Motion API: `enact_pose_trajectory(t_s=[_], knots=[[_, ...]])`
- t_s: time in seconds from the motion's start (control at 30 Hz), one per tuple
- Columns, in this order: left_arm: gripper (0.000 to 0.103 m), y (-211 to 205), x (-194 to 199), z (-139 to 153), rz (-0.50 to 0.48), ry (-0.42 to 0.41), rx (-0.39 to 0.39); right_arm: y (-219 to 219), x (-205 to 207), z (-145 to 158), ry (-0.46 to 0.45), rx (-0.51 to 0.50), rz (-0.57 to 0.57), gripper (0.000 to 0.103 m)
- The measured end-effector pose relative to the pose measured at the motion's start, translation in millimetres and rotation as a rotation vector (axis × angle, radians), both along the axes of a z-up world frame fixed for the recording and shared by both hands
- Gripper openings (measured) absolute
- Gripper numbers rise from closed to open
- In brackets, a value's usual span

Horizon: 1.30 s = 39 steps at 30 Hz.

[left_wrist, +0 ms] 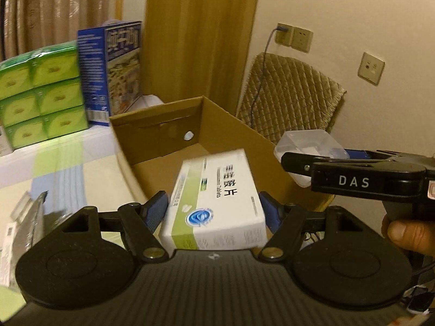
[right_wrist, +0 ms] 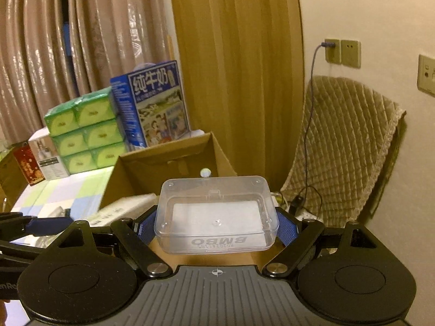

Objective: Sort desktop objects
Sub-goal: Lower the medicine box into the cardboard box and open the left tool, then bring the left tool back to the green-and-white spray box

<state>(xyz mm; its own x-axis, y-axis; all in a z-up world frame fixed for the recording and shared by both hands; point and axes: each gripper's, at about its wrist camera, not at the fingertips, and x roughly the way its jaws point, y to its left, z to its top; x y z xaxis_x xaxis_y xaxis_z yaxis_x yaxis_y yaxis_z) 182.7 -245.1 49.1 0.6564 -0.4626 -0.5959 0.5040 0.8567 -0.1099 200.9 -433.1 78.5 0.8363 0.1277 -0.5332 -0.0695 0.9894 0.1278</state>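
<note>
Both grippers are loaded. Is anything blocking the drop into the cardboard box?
Nothing visible. The left gripper holds the medicine box and the right gripper the clear plastic case, both over the open cardboard box, whose visible floor is bare.

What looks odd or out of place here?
Nothing looks spilled or broken. One oddity: the cardboard box has a small round hole in its far wall. The left gripper holds a medicine box and the right gripper a clear plastic case above it.

Both wrist cameras look forward, close above their fingers — sharing the cardboard box [left_wrist: 217, 125].
</note>
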Motion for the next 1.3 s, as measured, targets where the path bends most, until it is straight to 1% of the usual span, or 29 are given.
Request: enact_pose_trajectory(t_s=[0.07, 0.2, 0.37, 0.4, 0.43, 0.5, 0.67, 0.83, 0.97, 1.1, 1.17, 1.27, 1.3], knots=[[0.067, -2.8, 3.3, -4.9, 0.001, 0.004, 0.010, -1.4, 2.0, -3.8, 0.009, -0.001, 0.002, 0.083], [0.067, 4.2, 1.8, -7.5, 0.009, -0.007, -0.002, 0.5, 4.1, -10.9, 0.022, -0.005, 0.015, 0.083], [0.067, 21.1, -1.7, -4.1, 0.034, -0.011, -0.014, 5.9, 7.9, -13.5, 0.029, 0.035, 0.051, 0.083], [0.067, 26.2, -3.1, -3.0, 0.039, -0.012, -0.019, 6.7, 8.9, -13.2, 0.026, 0.053, 0.064, 0.085], [0.067, 29.7, -4.3, -2.3, 0.044, -0.012, -0.021, 7.3, 9.7, -12.1, 0.022, 0.070, 0.069, 0.091], [0.068, 37.8, -6.6, -1.6, 0.060, -0.011, -0.020, 8.2, 8.7, -7.5, 0.005, 0.083, 0.064, 0.099], [0.069, 62.9, -17.5, 0.0, 0.104, -0.007, -0.015, 9.5, 0.8, 6.4, -0.022, 0.091, 0.054, 0.101], [0.075, 90.9, -32.7, 7.4, 0.156, -0.009, 0.001, 18.8, -14.9, 19.8, -0.040, 0.101, 0.067, 0.101], [0.080, 117.3, -49.1, 17.8, 0.212, -0.017, 0.028, 35.3, -29.5, 34.3, -0.059, 0.120, 0.110, 0.101], [0.086, 148.3, -69.1, 31.2, 0.274, -0.034, 0.051, 57.5, -45.4, 49.8, -0.077, 0.147, 0.163, 0.101], [0.091, 164.5, -78.4, 36.5, 0.307, -0.043, 0.062, 70.1, -54.1, 56.7, -0.086, 0.157, 0.190, 0.101], [0.097, 187.9, -91.5, 40.1, 0.357, -0.054, 0.075, 91.3, -67.5, 66.1, -0.097, 0.165, 0.237, 0.101], [0.098, 195.8, -94.6, 39.9, 0.372, -0.056, 0.079, 99.2, -72.0, 68.6, -0.101, 0.164, 0.256, 0.101]])
